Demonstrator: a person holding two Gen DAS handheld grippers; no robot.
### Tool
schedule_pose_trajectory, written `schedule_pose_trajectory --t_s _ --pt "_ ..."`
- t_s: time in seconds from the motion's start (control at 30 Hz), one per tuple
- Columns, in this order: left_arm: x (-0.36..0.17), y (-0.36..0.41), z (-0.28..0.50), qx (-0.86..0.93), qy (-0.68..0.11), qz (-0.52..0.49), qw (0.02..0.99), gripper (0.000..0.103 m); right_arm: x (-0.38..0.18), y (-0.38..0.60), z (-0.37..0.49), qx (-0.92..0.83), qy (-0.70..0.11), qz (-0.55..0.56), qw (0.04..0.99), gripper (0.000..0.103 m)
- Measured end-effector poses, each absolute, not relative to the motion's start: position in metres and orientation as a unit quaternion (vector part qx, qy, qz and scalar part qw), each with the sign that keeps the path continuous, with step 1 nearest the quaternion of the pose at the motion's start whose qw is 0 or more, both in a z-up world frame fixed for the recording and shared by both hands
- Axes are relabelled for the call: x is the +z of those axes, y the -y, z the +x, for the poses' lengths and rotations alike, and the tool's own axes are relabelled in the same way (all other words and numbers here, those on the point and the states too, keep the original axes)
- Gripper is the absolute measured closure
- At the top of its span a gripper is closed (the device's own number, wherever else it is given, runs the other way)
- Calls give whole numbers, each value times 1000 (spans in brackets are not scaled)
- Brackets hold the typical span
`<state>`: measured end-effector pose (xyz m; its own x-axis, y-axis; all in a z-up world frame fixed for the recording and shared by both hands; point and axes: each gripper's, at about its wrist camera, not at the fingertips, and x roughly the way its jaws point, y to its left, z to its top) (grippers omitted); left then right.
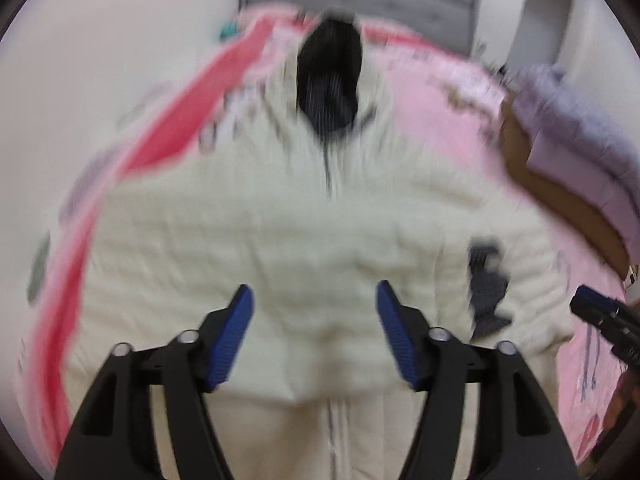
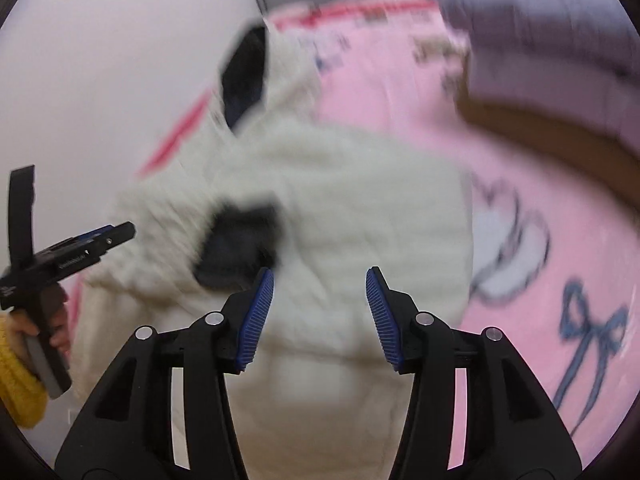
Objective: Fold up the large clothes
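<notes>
I have both hand-held grippers off the jacket (image 1: pixel 304 240), which lies on the bed (image 1: pixel 440 100) just ahead of and below them. My left hand-held gripper (image 1: pixel 314 300) is spread with nothing between its pads, and so is the right (image 2: pixel 320 284), probably to let the fold settle. The jacket is cream and quilted, with a dark-lined hood at its far end and sleeves apparently tucked across.
</notes>
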<state>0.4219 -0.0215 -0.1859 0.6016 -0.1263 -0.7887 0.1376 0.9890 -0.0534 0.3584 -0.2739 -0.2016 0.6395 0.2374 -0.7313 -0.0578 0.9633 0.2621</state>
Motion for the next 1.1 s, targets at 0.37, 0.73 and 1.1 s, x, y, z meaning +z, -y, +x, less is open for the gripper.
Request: schedule_pose_trajectory --t_s 0.37,0.73,1.1 --pt "-168 -5 659 -41 -417 100 903 19 -190 205 609 57 -372 72 924 37" --pt "-206 -3 775 -51 -440 74 893 21 -208 163 746 53 -395 56 916 31" --pt "-244 -13 812 -2 -506 53 861 86 -237 157 774 12 -452 -2 892 95"
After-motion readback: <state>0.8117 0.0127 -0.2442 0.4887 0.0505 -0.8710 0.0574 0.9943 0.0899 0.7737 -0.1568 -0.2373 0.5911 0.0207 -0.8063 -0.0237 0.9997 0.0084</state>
